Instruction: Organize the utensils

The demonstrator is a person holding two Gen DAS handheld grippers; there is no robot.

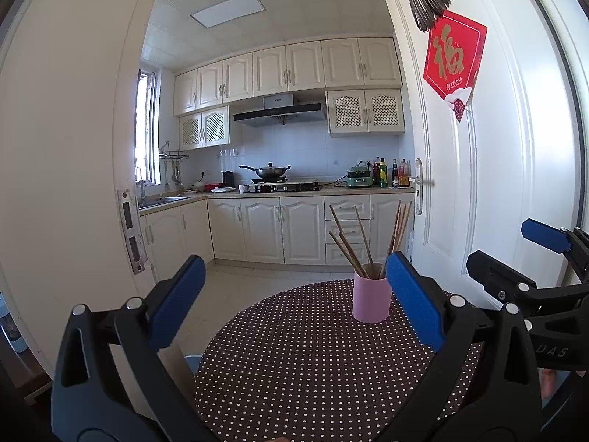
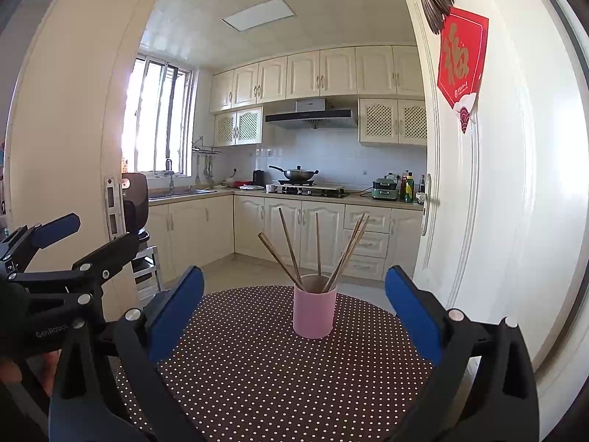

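Dark, white-dotted cloth covers the round tabletop (image 2: 257,368), bare except for a pink cup (image 2: 314,315) with chopsticks (image 2: 291,246) fanned loosely in it. Judged: the task is finished or not begun. Left gripper (image 1: 294,302) and right gripper (image 2: 294,309) hover wide apart, empty, short of the cup. Nothing loose is visible to gather.

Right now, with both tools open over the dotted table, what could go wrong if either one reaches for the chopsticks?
1. The chopsticks splay in different directions from the pink cup, so closing on one could lever its neighbours.
2. The cup stands free and upright on the dotted tablecloth; a sideways pull might tip it.
3. The left tool and right tool hang side by side, both open; aiming at the same cup, they could collide.
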